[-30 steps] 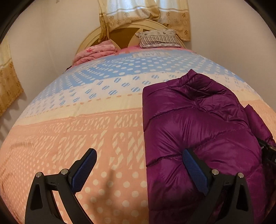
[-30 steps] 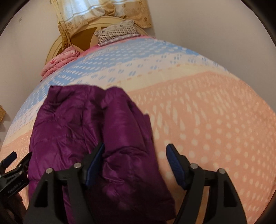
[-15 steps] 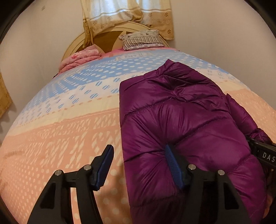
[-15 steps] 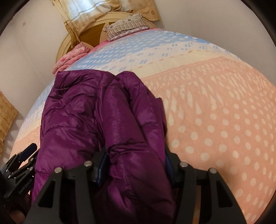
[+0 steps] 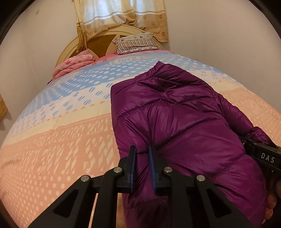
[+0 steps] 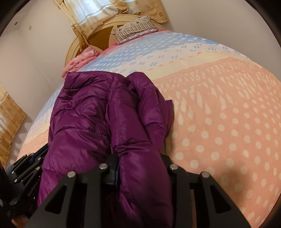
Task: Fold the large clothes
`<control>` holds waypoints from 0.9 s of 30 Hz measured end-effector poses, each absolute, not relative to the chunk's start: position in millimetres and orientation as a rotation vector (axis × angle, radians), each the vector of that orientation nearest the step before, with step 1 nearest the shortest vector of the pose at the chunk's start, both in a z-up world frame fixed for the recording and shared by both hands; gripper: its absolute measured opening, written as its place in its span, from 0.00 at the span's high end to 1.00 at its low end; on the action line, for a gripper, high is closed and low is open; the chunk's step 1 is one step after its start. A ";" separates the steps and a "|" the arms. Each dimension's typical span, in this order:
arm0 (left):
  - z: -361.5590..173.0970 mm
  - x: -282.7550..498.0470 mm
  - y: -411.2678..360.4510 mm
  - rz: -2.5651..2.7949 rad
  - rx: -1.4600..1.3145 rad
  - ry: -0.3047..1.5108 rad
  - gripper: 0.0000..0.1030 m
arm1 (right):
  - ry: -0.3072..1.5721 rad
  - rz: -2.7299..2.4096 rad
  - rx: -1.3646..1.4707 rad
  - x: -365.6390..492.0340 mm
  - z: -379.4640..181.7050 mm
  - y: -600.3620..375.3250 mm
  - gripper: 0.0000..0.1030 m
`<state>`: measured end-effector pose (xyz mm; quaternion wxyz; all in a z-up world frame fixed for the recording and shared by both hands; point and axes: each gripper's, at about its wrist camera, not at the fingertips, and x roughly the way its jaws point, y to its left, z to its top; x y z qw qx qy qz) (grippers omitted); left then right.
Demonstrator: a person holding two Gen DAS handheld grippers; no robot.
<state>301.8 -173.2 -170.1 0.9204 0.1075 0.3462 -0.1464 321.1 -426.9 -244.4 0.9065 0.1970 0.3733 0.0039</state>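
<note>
purple puffer jacket [image 5: 184, 122] lies on the bedspread [image 5: 52, 140] | left gripper [image 5: 142, 154]: jaws have just been closing, now pinch a fold at its near left edge | right gripper [image 6: 140, 163]: jaws just narrowed, now clamp the bunched near right side | far: striped pillow [image 5: 135, 43], pink folded blanket [image 5: 73, 64], headboard [image 5: 98, 40], curtain [image 5: 119, 15]

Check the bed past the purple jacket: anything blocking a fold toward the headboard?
Nothing visible. Both grippers, left gripper and right gripper, have just closed on the purple jacket. The bedspread beyond it is bare up to the striped pillow and pink quilt.
</note>
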 end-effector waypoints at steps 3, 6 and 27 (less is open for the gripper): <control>-164.0 299.3 -170.2 -0.296 0.218 0.700 0.97 | 0.748 0.016 0.402 319.5 -243.7 -423.2 0.72; -150.6 298.4 -162.4 -0.290 0.201 0.674 0.99 | 0.722 0.034 0.418 313.8 -239.9 -423.4 0.76; -87.6 256.8 -68.3 -0.164 0.175 0.535 0.99 | 0.656 0.235 0.389 310.7 -191.1 -345.0 0.80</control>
